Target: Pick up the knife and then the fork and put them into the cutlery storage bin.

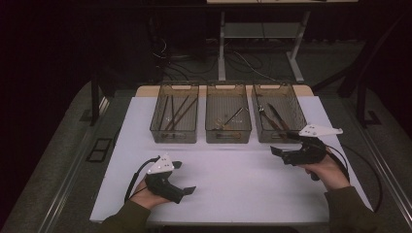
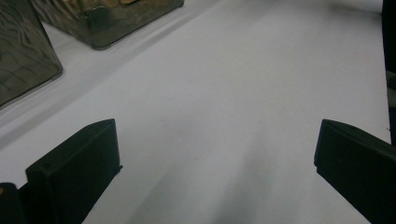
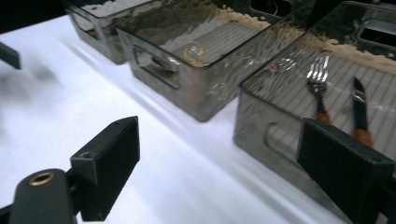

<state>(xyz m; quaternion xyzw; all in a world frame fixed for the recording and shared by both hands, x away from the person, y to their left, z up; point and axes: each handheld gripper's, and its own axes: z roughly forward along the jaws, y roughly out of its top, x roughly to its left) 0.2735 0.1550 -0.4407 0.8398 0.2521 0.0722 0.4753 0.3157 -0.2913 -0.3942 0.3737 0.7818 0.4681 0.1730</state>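
Three smoky see-through bins stand in a row at the back of the white table [image 1: 233, 194]. The left bin [image 1: 174, 114] holds long thin sticks. In the middle bin [image 1: 228, 114] lies what looks like a spoon. The right bin [image 1: 278, 112] holds a fork [image 3: 317, 77] and a knife [image 3: 359, 107] with orange-brown handles. My left gripper [image 1: 183, 177] rests low at the front left, open over bare table [image 2: 219, 93]. My right gripper [image 1: 284, 143] hovers open just in front of the right bin [image 3: 271, 126], nothing between its jaws.
The table's front edge runs just behind the person's wrists. Cables trail from both grippers. Beyond the bins are dark floor, table legs [image 1: 222, 48] and loose cables. The other gripper's tip [image 3: 9, 55] is at the left edge of the right gripper view.
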